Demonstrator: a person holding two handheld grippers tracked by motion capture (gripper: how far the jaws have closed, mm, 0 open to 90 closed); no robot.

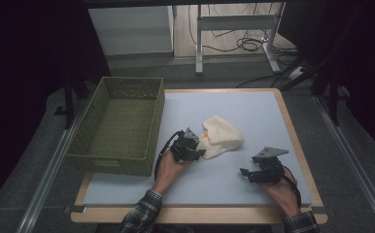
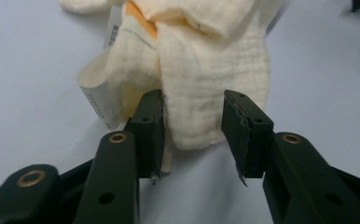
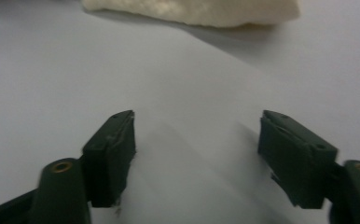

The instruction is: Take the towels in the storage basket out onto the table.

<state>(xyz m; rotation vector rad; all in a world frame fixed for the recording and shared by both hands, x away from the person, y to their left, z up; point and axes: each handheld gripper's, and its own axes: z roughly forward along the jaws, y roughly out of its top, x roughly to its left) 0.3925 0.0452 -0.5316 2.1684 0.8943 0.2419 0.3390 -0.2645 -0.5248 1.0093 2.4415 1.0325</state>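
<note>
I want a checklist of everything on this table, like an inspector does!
Surface: pale grey mat on a wood-edged table, flat.
Job's things: cream cloth, crumpled, with a white tag; green woven basket at the left, nothing in it.
Clutter: nothing seen.
Grippers: left gripper has its jaws around a cloth fold, a gap showing on one side; right gripper open over bare mat, apart from the cloth.
Cables: black cable loops from the left gripper; more cables lie on the floor beyond.
Surroundings: dark room, metal frame legs behind the table.
</note>
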